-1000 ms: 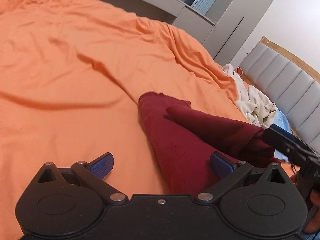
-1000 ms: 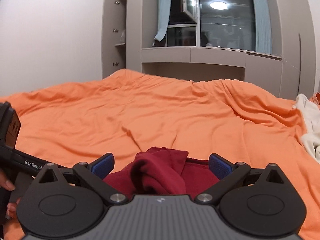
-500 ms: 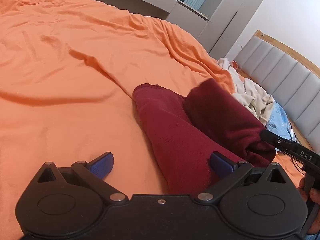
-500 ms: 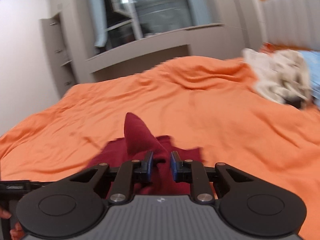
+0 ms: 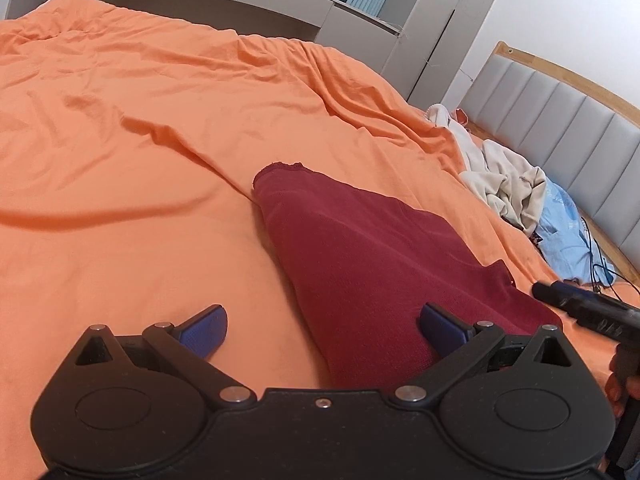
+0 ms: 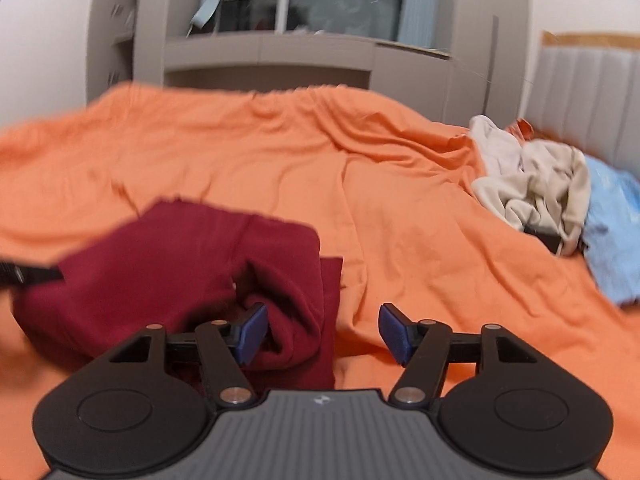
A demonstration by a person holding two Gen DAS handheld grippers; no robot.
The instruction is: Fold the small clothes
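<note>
A dark red garment (image 5: 360, 248) is lying mid-frame on an orange bed (image 5: 140, 140). The left gripper (image 5: 322, 330) is hovering, fingers spread. The right gripper (image 6: 322, 334) is opening, cloth beside its left finger (image 6: 252, 332); fabric could snag and undo the fold.

The right tool (image 6: 320, 334) has let go; the maroon garment (image 5: 372, 256) now lies folded flat.
</note>
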